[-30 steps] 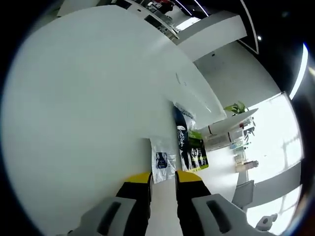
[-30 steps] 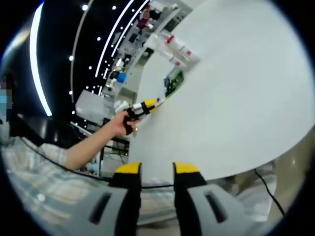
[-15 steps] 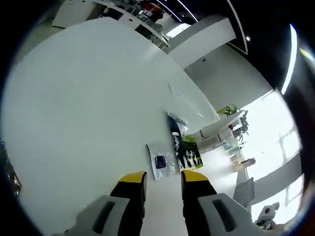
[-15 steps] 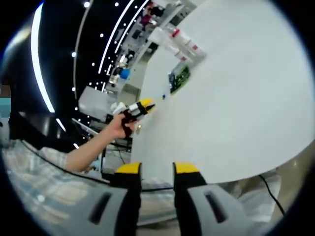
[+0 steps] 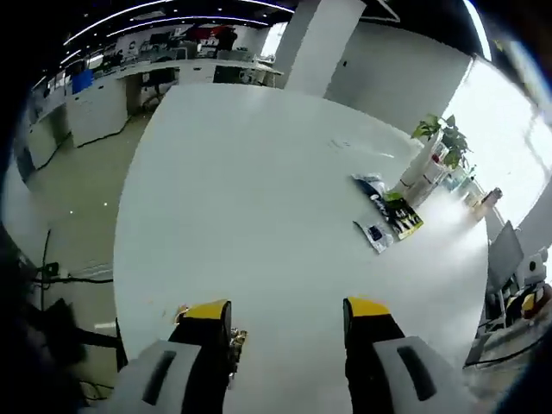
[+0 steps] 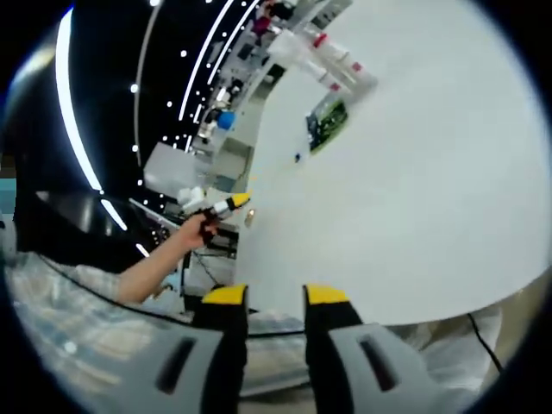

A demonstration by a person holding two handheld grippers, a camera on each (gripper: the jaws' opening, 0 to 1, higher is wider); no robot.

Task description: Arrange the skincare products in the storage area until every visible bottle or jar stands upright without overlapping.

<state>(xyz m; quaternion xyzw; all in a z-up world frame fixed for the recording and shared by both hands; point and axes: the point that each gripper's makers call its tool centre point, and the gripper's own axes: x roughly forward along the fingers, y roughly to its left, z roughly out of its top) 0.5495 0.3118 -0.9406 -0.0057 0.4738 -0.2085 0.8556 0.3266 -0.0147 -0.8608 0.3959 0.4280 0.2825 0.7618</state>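
Left gripper view: my left gripper [image 5: 286,315] rises from the bottom of the frame with its two yellow-tipped jaws spread wide apart and nothing between them. Past them the white table [image 5: 259,198] runs up toward the centre. At centre right, well apart from the jaws, flat packets [image 5: 385,217] lie close together: a dark one, a green-and-black one just beside it, and a small clear one with a dark label nearest me. I cannot tell whether they touch. A potted plant [image 5: 440,135] stands beyond the table's far edge at the upper right.

Right gripper view: my right gripper [image 6: 266,296] comes up at bottom centre, its jaws nearly together with only a narrow gap, holding nothing. The table [image 6: 414,172] fills the right of the frame. A green packet [image 6: 326,125] lies flat on it at upper centre, and white bottles with red caps [image 6: 332,57] sit near the table's far edge above it; they are too small to tell upright from tilted. At centre left my hand [image 6: 197,228] holds the left gripper [image 6: 235,202] beside the table's edge, well apart from the green packet.
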